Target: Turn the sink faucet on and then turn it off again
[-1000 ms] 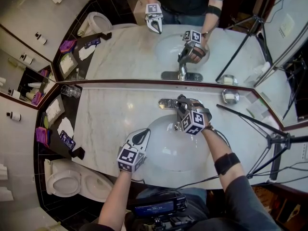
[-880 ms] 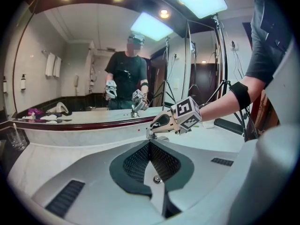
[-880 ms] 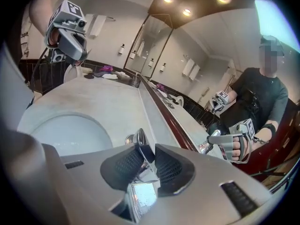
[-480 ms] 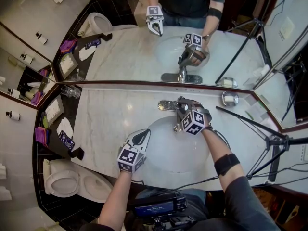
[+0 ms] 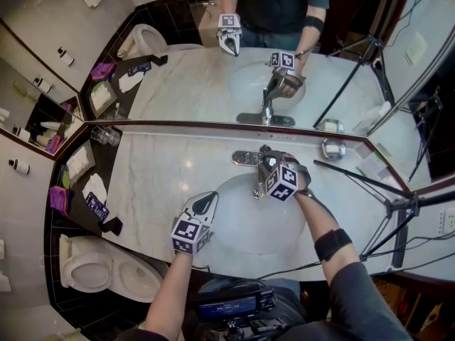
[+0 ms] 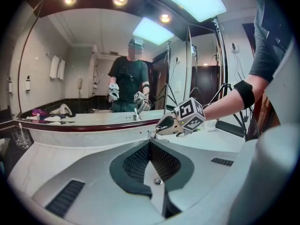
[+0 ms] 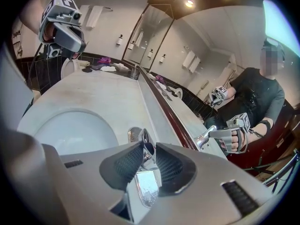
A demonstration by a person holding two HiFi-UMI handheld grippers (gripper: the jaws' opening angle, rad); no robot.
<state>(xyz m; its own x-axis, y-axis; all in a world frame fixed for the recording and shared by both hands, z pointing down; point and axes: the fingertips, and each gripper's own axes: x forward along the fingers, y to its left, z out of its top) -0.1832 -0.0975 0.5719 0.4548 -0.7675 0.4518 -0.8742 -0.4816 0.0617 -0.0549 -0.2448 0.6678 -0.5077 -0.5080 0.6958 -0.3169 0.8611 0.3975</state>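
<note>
Behind basin [image 5: 238, 226], faucet lever [image 7: 147, 186] along jaws

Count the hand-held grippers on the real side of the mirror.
2. The left hand-held gripper, shut, hangs over the basin's near-left rim. The right hand-held gripper is at the faucet handle, which sits between its jaws; these have just been opening. None seems hidden.

Pale marble counter [image 5: 163, 176], wide mirror [image 5: 178, 84] behind; white toilet [image 5: 92, 268] left, dark tiled floor [image 5: 121, 307], ceiling spotlights [image 6: 121, 0] lit.
</note>
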